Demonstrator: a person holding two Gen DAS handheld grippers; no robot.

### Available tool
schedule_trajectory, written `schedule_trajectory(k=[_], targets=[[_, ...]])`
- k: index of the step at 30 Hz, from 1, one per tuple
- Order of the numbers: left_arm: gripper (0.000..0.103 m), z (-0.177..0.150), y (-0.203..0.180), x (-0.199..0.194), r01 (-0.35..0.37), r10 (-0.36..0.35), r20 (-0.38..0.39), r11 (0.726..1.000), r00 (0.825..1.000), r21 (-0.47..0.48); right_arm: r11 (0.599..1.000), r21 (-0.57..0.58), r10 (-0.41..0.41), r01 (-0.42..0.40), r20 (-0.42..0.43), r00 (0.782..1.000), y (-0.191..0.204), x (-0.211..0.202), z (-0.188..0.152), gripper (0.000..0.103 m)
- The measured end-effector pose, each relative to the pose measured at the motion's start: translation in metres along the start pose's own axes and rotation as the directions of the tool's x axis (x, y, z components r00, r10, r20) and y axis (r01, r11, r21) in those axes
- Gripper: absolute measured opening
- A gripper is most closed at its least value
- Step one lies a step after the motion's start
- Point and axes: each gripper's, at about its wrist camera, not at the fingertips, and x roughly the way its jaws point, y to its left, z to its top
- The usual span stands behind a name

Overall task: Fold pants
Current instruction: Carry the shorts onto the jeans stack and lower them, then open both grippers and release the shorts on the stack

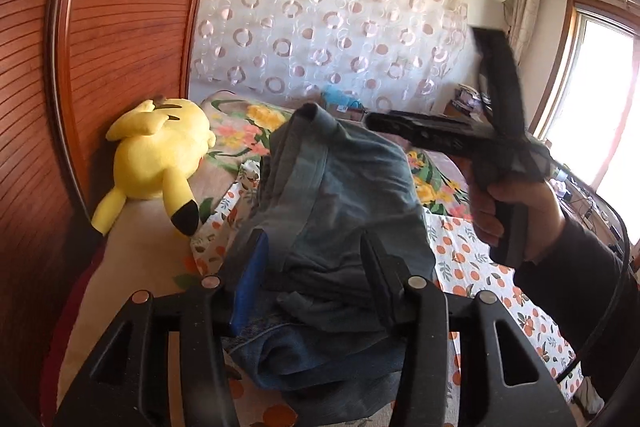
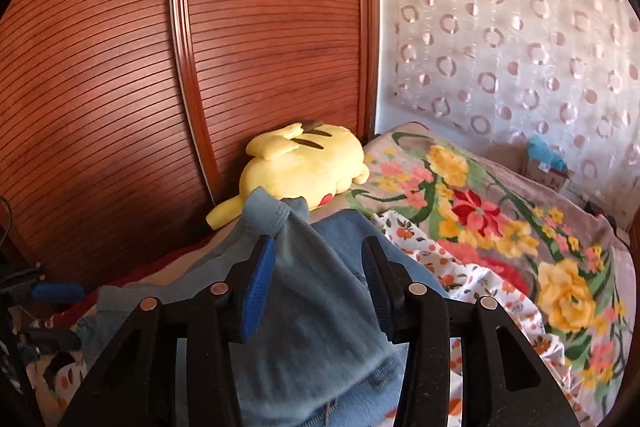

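While fingers gape, unclamped, pants partly hidden beneath both.

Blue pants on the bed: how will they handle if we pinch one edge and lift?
Probably floppy: the pants lie in a rumpled heap with soft folds, so a lifted edge should drape rather than hold shape. Likely fairly heavy for cloth, as the fabric looks like thick denim. Probably not slippery: the weave looks matte, and they may drag on the printed sheet.
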Motion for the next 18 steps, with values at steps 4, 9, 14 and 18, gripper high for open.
schedule_trajectory(k=[4, 9, 14, 18], targets=[[0.049, 0.005, -0.003, 0.004, -0.008, 0.008, -0.006, 1.000, 1.000, 0.015, 1.000, 0.023, -0.013, 0.013, -0.004, 1.000, 0.007, -0.013, -0.018, 0.047], [0.049, 0.004, -0.020, 0.006, -0.010, 0.011, -0.008, 0.998, 1.000, 0.068, 0.999, 0.031, -0.033, 0.033, -0.013, 0.999, 0.027, -0.036, -0.036, 0.047], [0.050, 0.001, -0.040, 0.006, 0.007, -0.006, -0.009, 0.992, 1.000, 0.123, 0.996, 0.063, -0.059, 0.060, -0.005, 0.998, 0.033, -0.069, -0.056, 0.047], [0.076, -0.001, -0.058, 0.006, 0.016, -0.016, 0.001, 0.989, 1.000, 0.150, 0.993, 0.076, -0.094, 0.094, -0.003, 0.996, 0.037, -0.095, -0.073, 0.047]])
